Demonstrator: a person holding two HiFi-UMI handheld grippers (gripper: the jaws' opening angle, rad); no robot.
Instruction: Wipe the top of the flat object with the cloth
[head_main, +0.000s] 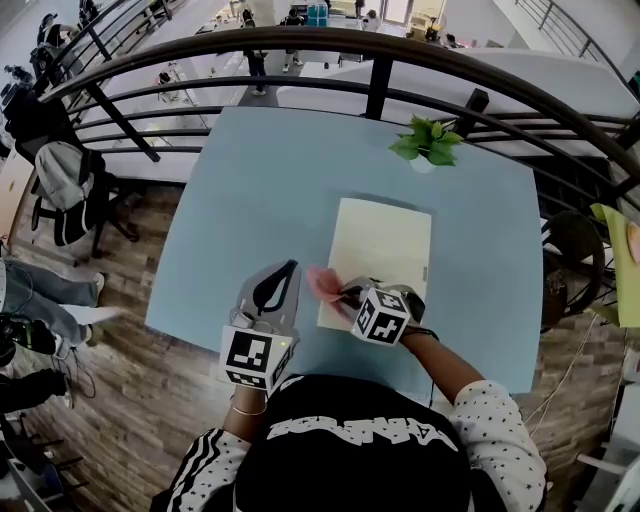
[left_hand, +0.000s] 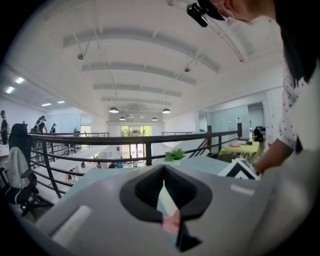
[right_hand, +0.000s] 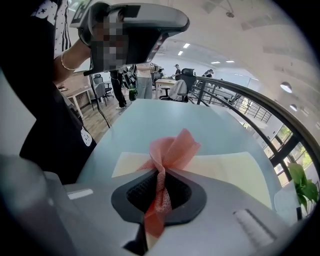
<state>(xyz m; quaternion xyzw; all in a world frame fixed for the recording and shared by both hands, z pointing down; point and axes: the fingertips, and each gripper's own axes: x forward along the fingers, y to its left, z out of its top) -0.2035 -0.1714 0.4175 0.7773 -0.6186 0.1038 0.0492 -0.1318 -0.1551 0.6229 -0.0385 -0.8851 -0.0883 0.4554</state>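
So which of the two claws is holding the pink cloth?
The right claw, shut on the pink cloth; the left claw is shut with nothing in it.

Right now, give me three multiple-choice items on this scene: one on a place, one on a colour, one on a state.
1. Where is the plant?
A. at the far edge of the table
B. at its near edge
C. on the floor

2. The cloth is:
A. blue
B. pink
C. green

3. The right gripper is:
A. open
B. shut and empty
C. shut on the cloth

Key: A, it stands past the sheet, by the rail; B, pink in the head view; C, the right gripper view shows the jaws pinching it.
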